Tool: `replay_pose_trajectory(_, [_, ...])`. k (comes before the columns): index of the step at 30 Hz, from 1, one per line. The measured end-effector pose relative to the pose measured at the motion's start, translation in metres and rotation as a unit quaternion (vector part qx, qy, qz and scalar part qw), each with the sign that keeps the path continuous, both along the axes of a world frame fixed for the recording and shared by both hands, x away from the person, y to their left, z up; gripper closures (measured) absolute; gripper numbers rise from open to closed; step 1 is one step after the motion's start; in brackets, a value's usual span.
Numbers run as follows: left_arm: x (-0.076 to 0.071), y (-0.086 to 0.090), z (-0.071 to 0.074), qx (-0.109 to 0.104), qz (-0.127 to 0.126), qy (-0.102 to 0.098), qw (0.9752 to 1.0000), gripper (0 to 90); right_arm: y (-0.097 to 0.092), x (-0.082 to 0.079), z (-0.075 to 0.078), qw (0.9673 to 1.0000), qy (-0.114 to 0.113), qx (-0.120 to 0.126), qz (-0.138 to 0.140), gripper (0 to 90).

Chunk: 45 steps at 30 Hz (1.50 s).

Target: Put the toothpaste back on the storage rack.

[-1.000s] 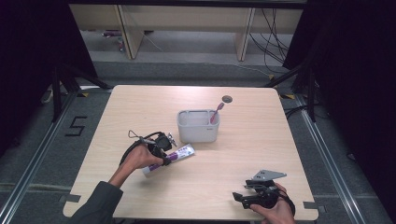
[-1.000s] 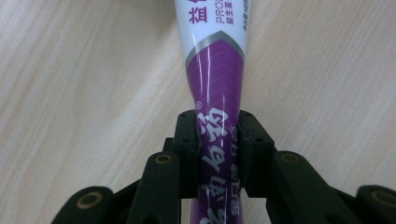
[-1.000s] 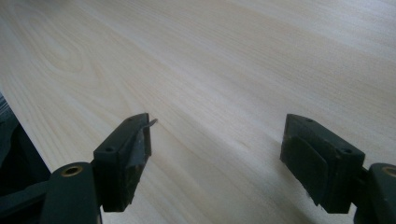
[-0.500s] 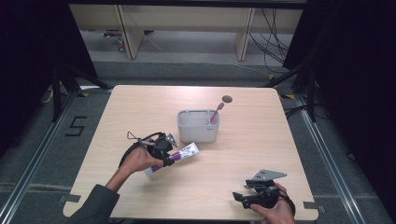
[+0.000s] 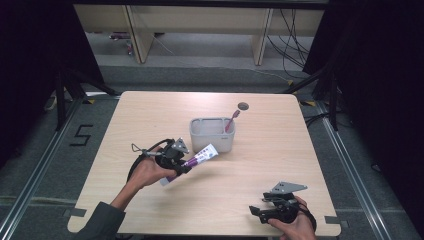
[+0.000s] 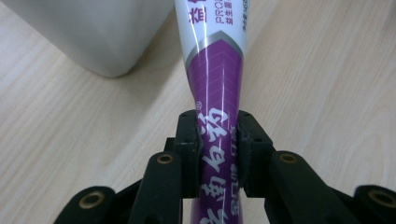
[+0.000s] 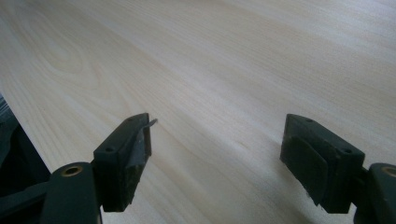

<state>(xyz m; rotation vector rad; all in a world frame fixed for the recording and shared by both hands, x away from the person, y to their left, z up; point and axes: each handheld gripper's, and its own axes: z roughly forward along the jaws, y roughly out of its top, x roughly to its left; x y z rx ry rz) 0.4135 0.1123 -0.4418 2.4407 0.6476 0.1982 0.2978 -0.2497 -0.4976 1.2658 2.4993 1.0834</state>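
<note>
- My left claw (image 6: 218, 140) is clamped on the tube (image 6: 215, 84), pads squeezing its purple part from both sides, the white end sticking out ahead of the jaws.
- From the high view, the left claw (image 5: 186, 166) carries the tube (image 5: 200, 156) tilted, its far end raised and pointing at the bin (image 5: 212, 134).
- The bin is right in front of the left claw, just past the tube's tip; I can't tell whether they touch.
- In the left gripper view the bin's (image 6: 93, 32) rounded corner sits ahead and to the left of the jaws, close beside the tube.
- A toothbrush (image 5: 232, 120) leans out of the bin's far right corner, on the side away from my left claw.
- Beyond the bin, a small dark round hole (image 5: 243, 105) in the table (image 5: 300, 150).
- My right claw (image 5: 257, 212) is well off to the right of the left one, near the table's front edge, in my hand (image 5: 292, 227).
- In the right gripper view the right claw (image 7: 215, 149) gapes wide, nothing between the jaws, bare wood (image 7: 210, 70) ahead of it.
</note>
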Motion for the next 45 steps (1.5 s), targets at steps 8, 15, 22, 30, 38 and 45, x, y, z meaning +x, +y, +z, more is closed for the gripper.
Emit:
replay_pose_trajectory(8, [-0.002, 0.001, 0.008, -0.038, 0.01, -0.015, 0.9991, 73.1, 0.0, 0.0, 0.0, 1.0, 0.0, -0.001, 0.0, 25.3])
replay_pose_trajectory(15, [0.0, 0.002, 0.015, -0.081, 0.033, -0.03, 0.9957, 73.1, 0.0, 0.0, -0.001, 1.0, -0.002, 0.006, -0.002, 25.3])
replay_pose_trajectory(22, [0.004, -0.002, 0.023, -0.121, 0.053, -0.053, 0.9898, 73.1, 0.0, 0.0, -0.001, 1.0, 0.004, 0.009, 0.0, 25.3])
replay_pose_trajectory(30, [0.009, -0.01, 0.032, -0.164, 0.059, -0.071, 0.9822, 73.1, 0.001, -0.001, 0.0, 0.9999, 0.006, 0.011, -0.01, 25.3])
replay_pose_trajectory(38, [0.022, -0.023, 0.045, -0.208, 0.093, -0.092, 0.9693, 73.1, 0.001, -0.001, -0.001, 0.9996, 0.016, 0.022, -0.01, 25.3])
replay_pose_trajectory(45, [0.036, -0.031, 0.052, -0.218, 0.11, -0.107, 0.9638, 73.0, -0.001, 0.0, 0.0, 0.9999, 0.004, 0.01, -0.003, 25.3])
